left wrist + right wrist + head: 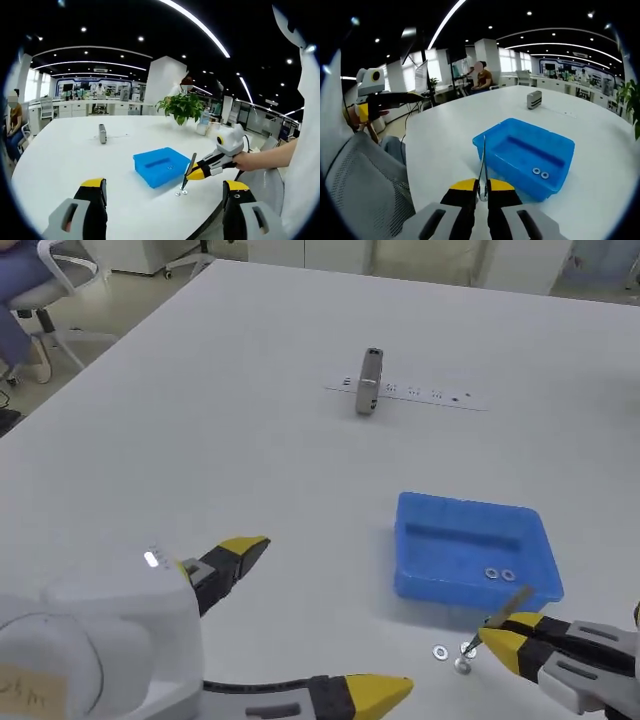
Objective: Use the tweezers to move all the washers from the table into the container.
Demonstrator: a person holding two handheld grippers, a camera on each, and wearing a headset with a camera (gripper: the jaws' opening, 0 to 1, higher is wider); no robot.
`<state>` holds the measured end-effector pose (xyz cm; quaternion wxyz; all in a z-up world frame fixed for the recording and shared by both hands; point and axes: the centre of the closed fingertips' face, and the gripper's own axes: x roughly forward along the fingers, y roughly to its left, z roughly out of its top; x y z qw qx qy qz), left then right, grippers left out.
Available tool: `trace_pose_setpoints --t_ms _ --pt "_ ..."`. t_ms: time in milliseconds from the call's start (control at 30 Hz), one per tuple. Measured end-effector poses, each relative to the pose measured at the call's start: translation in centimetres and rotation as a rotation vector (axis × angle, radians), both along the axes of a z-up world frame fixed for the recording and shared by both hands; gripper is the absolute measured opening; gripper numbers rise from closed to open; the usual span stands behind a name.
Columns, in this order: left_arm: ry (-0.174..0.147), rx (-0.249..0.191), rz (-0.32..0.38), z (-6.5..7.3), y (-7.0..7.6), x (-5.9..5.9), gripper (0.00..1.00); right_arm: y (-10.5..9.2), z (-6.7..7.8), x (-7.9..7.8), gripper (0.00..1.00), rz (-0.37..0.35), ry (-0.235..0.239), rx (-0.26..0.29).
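Two washers [499, 574] lie in the container [470, 508] ahead of the right gripper [500, 632], clamped on the tweezers [512, 602]; roughly three loose washers [441, 652] remain (by the tweezers' tips); the left gripper [335, 615] gapes wide.

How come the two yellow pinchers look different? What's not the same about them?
The left gripper is open wide and holds nothing; the right gripper is shut on the tweezers. The right gripper sits by the loose washers beside the blue container; the left gripper is farther from them. Both have yellow tips.
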<state>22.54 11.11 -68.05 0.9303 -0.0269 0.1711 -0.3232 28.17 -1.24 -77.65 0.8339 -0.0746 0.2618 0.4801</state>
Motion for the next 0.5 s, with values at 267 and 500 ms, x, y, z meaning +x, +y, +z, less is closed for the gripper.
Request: trace_pose_setpoints --t_ms 267,500 --pt "0.002 -0.002 0.015 -0.05 0.19 -0.12 0.99 0.59 -0.11 -0.29 0.04 0.006 -0.014 -0.015" --pt "0.0 0.002 0.022 -0.11 0.24 -0.21 0.99 0.84 -0.11 -0.34 0.05 0.002 -0.025 -0.018"
